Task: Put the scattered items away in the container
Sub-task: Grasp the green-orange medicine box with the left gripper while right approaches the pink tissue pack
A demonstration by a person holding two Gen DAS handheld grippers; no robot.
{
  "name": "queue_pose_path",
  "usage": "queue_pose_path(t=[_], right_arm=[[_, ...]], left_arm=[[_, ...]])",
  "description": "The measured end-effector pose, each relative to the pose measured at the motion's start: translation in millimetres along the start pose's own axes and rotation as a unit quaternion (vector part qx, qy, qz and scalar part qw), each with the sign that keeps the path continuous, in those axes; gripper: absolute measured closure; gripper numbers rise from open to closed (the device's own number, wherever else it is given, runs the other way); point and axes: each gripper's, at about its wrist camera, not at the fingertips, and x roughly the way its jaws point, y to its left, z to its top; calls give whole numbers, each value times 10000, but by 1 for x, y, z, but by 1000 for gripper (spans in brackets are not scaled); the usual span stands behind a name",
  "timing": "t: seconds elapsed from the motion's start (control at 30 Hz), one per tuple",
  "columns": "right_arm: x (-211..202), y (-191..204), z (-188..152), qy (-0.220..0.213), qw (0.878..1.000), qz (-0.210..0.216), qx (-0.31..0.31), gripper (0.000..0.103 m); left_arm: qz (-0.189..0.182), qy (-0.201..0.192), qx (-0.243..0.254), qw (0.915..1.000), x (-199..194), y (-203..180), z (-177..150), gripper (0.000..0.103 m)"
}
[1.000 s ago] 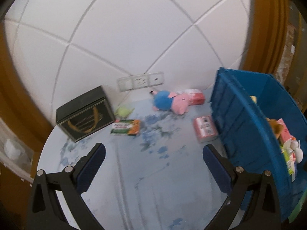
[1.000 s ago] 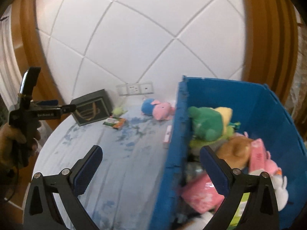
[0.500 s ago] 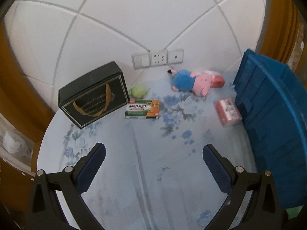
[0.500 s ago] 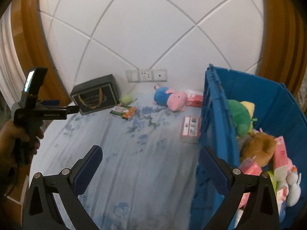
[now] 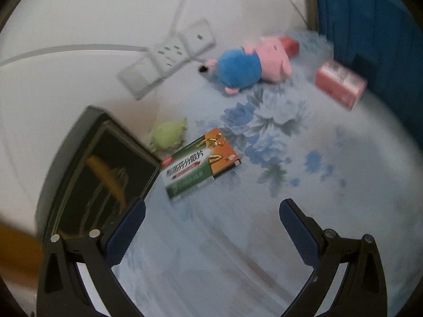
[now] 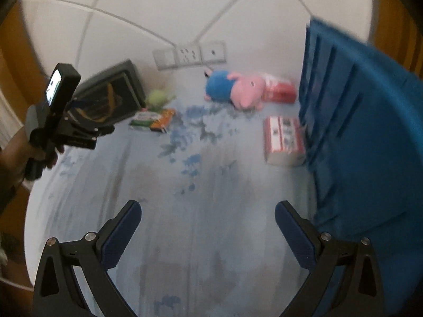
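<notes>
Flat cardboard box on floral cloth

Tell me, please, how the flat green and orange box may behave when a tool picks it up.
The green and orange box looks like thin cardboard, so probably light and fairly stiff. It lies flat on the tablecloth, so pinching its edges may be awkward, and it could slide.

Ahead of the left gripper lies a green, white and orange box on a pale blue cloth with blue flowers. Farther ahead: blue-and-pink plush, pale green plush, red-pink packet. Right: deep blue crate. Left: black, gold-trimmed box.
</notes>
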Motion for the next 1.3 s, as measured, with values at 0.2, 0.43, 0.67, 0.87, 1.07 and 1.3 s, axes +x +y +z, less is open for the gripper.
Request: queue_pose_path(t=[0.2, 0.43, 0.67, 0.87, 1.07, 1.3], right_arm=[[69, -17, -15, 66, 9987, -319, 400, 1], [134, -47, -3, -245, 9920, -679, 1036, 1], [175, -69, 13, -519, 9781, -1589, 1239, 1], [203, -94, 31, -522, 9639, -2091, 1563, 1], [216, -113, 45, -613, 9426, -2662, 1922, 0], [223, -134, 53, -621, 9318, -2637, 2417, 7]], left_arm=[[-239, 277, 438, 9984, 104, 19, 20, 0], [-333, 480, 1299, 9898, 168, 20, 29, 0], [-1069, 511, 811, 9896, 185, 41, 43, 0], [-968, 239, 684, 9927, 181, 36, 46, 0], [-933, 254, 567, 9937, 177, 34, 48, 2], [-904, -65, 695, 9935, 160, 21, 42, 37]])
